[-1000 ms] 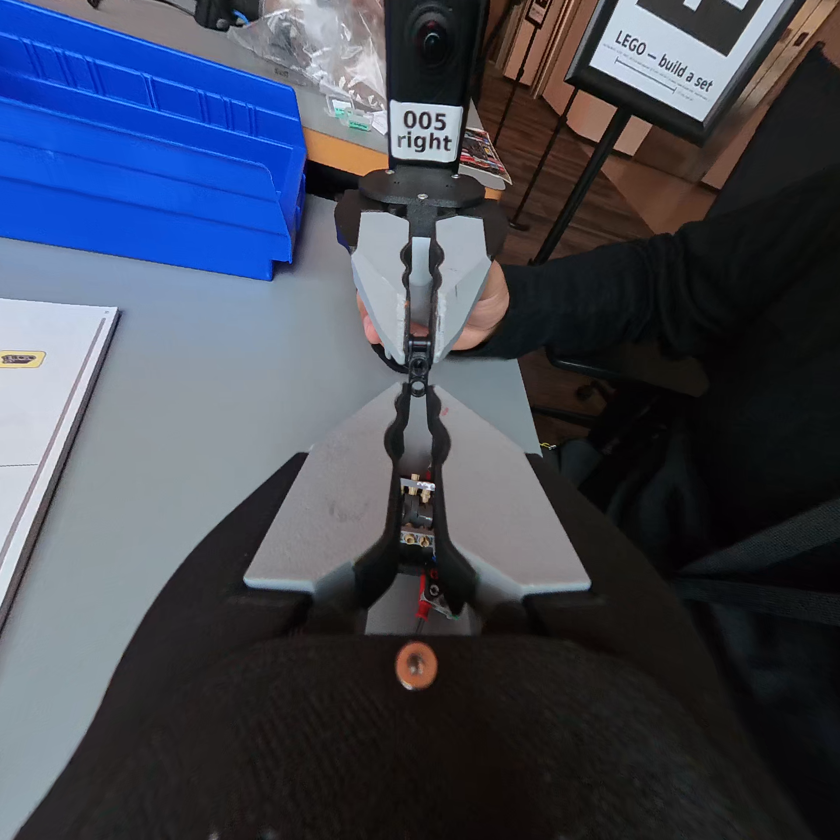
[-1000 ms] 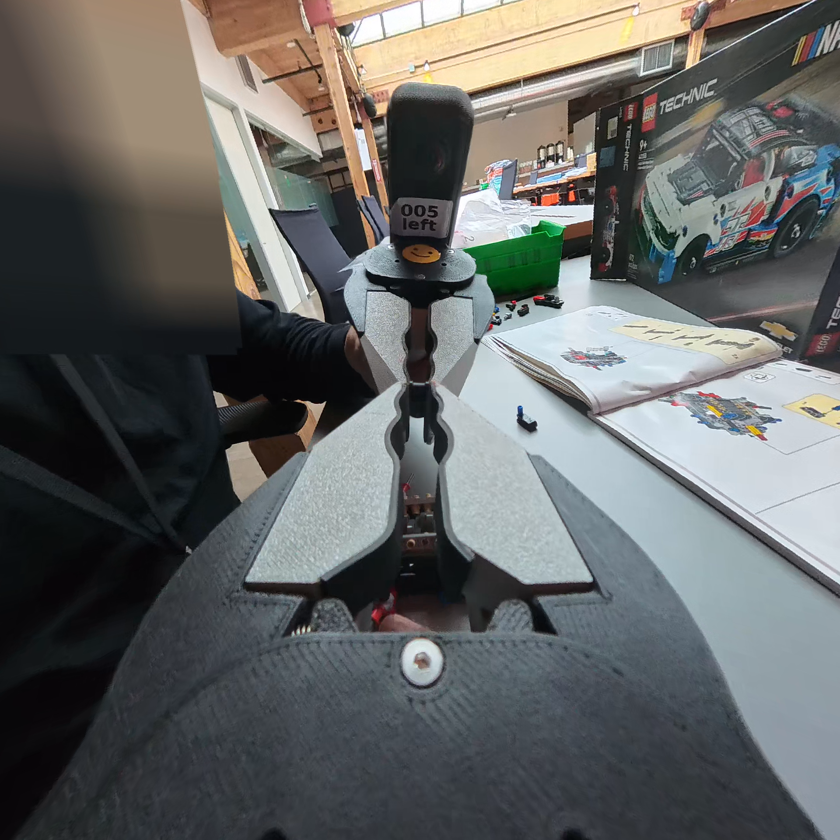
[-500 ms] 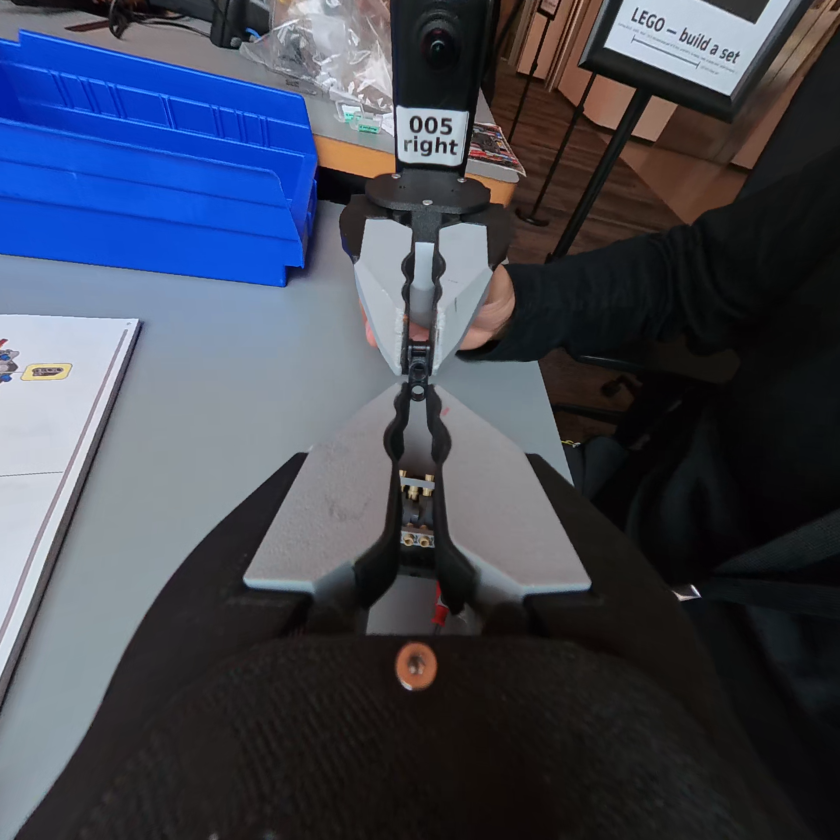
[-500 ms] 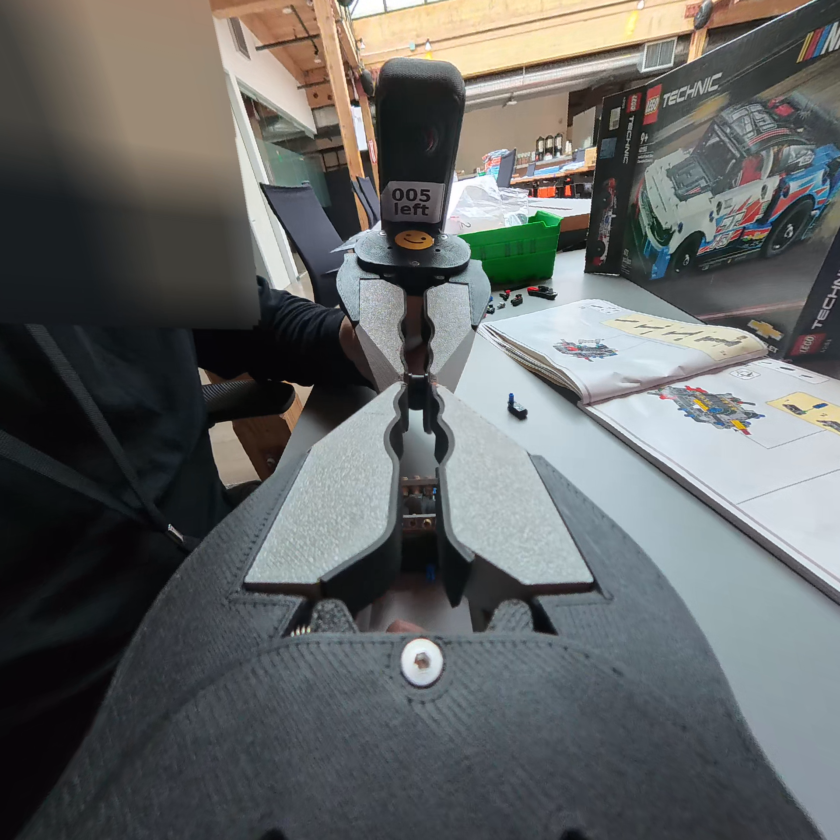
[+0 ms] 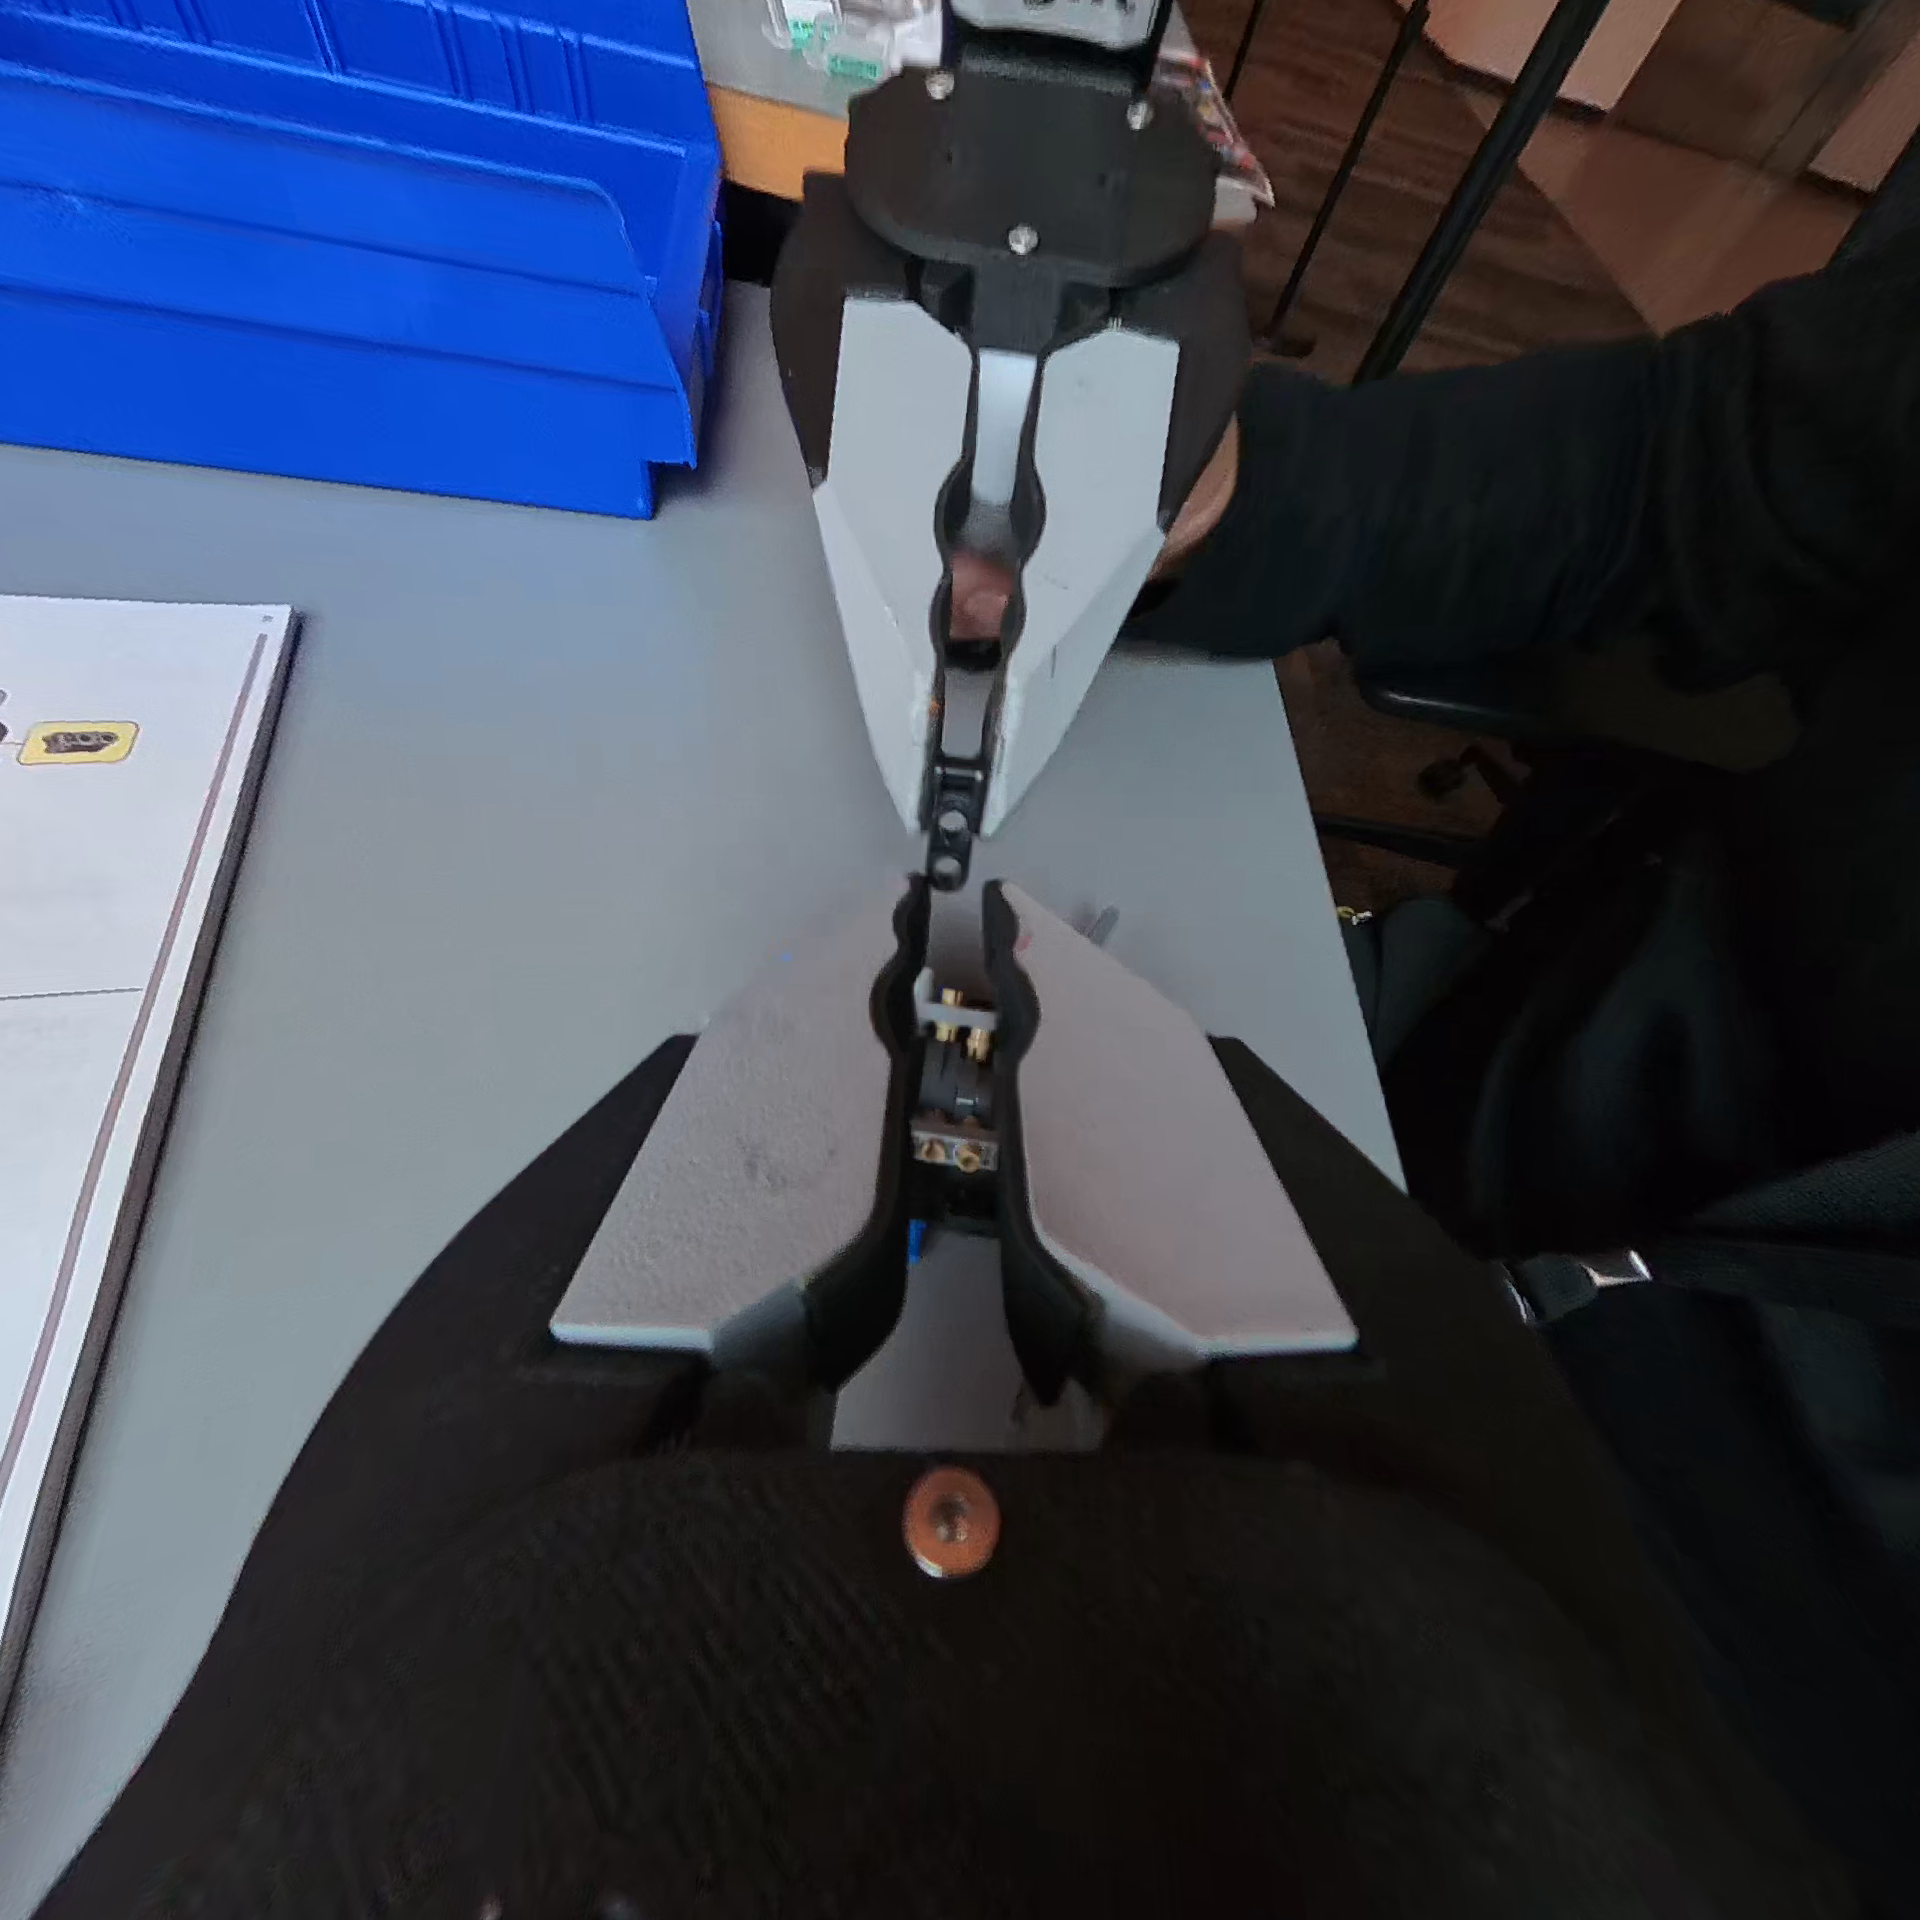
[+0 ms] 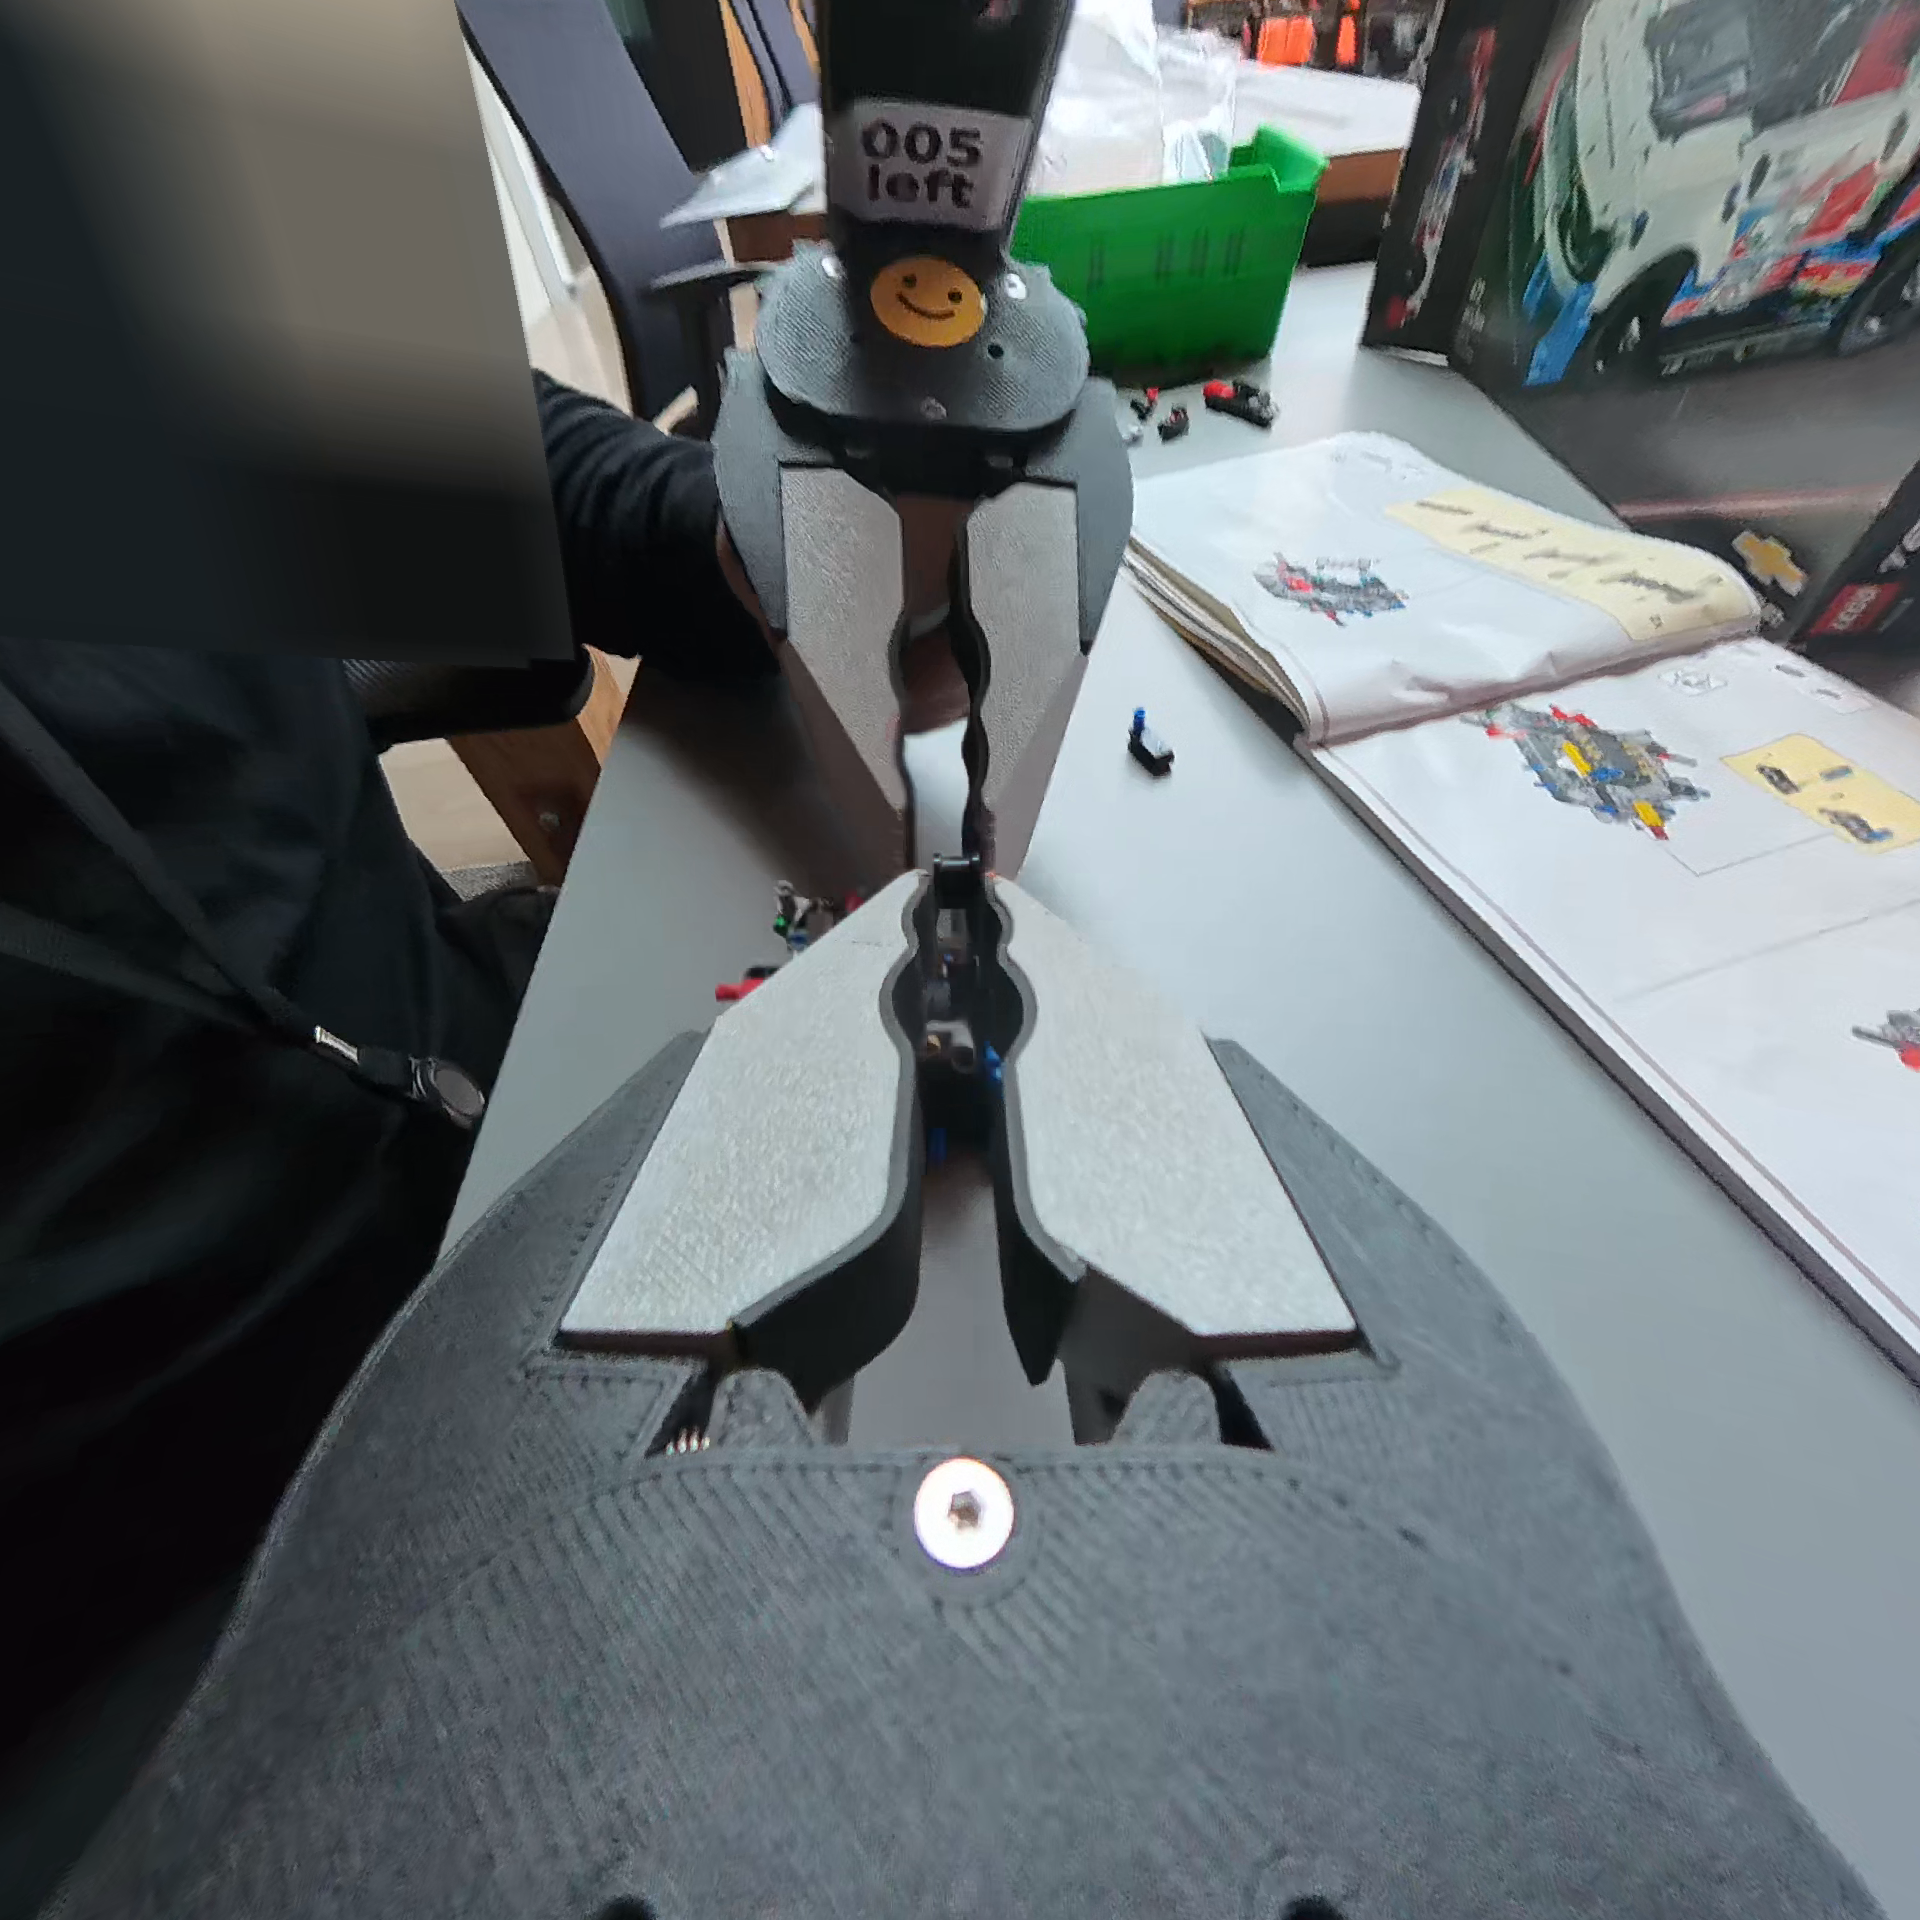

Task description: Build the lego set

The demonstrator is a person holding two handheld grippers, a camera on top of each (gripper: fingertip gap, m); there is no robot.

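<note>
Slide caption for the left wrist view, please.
Right tongs pinch a black lego beam; left tongs open just below it.

A grey table [image 5: 499,831] fills the near ground, with a second wood-edged table [image 5: 764,145] behind it. Beyond its edge lies a brown wooden floor [image 5: 1455,208], where a black stand's legs [image 5: 1455,187] rise. Dark office chairs [image 6: 634,239] stand farther back in daylight.

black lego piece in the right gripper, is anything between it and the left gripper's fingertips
Nothing visible. The black lego piece, pinched in the right gripper, points straight at the parted fingertips of the left gripper, only a small open gap between them above the grey table.
</note>
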